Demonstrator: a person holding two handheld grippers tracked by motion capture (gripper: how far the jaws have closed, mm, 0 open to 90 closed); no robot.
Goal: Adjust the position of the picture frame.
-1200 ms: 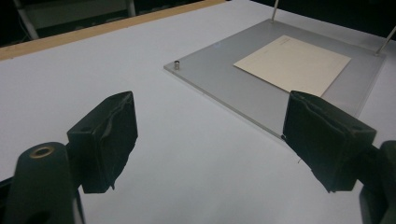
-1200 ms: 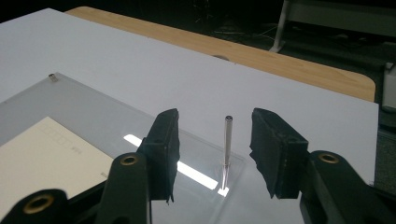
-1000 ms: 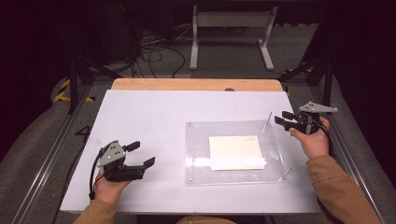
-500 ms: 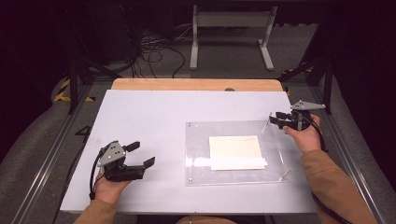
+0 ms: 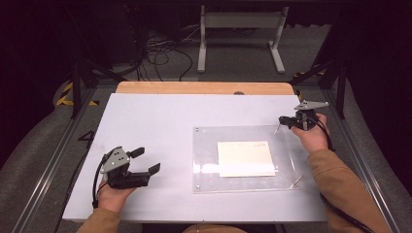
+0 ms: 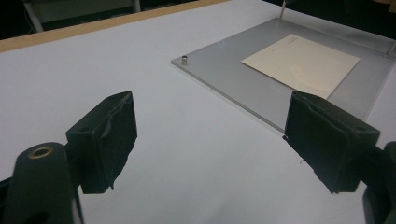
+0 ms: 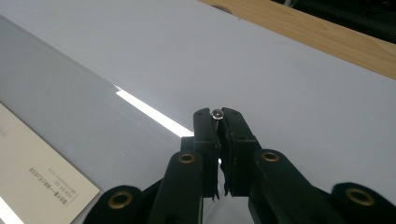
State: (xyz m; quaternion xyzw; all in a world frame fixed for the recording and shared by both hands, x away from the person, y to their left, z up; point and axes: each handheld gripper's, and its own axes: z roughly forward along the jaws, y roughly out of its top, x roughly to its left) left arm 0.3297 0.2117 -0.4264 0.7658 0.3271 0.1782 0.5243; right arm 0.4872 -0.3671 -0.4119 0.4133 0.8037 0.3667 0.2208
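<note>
A clear acrylic plate (image 5: pixel 243 133) lies flat on the white table at the centre right, with a cream card (image 5: pixel 245 158) in it. My right gripper (image 5: pixel 283 120) is at the plate's far right corner. Its jaws have just been closing and are shut on a thin metal pin (image 5: pixel 276 128). In the right gripper view the pin's round head (image 7: pixel 216 113) sticks out between the pressed fingertips of the right gripper (image 7: pixel 218 117), above the plate (image 7: pixel 56 93) and the card (image 7: pixel 32 186). My left gripper (image 5: pixel 146 160) rests open at the front left, with nothing between its fingers (image 6: pixel 107 135).
Another pin (image 5: pixel 297 180) leans at the plate's near right corner. A short post (image 6: pixel 185 59) stands at another corner. A wooden strip (image 5: pixel 204 88) borders the table's far edge. Beyond it are a metal stand (image 5: pixel 240 29) and cables on the floor.
My right gripper has moved left to the plate's far right corner, and its jaws have gone from open to shut on the pin. The left gripper has kept still.
</note>
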